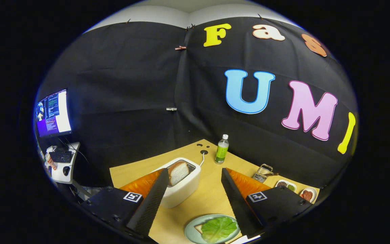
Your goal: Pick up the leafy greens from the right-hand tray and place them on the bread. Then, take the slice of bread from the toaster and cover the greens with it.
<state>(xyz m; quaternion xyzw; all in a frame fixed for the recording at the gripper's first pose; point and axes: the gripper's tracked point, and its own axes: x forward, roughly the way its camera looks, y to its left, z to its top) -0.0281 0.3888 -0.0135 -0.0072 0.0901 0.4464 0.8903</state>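
Note:
My gripper (pixel 195 176) stands open above the wooden table, with nothing between its fingers. Low between the fingers sits a pale green plate (pixel 191 229) holding a slice of bread (pixel 199 229) with the leafy greens (pixel 219 228) lying on top of it. Just ahead of the left finger stands a white toaster (pixel 181 189), and a slice of bread (pixel 178 172) sticks up out of its slot. The left finger overlaps the toaster's near side in view.
A green-labelled bottle (pixel 221 149) stands beyond the toaster near the wall. To the right lie a small wire rack (pixel 262 173) and two small dishes of food (pixel 285 185) (pixel 307 195). A monitor (pixel 52 113) and keyboard (pixel 61 156) sit off the table at far left.

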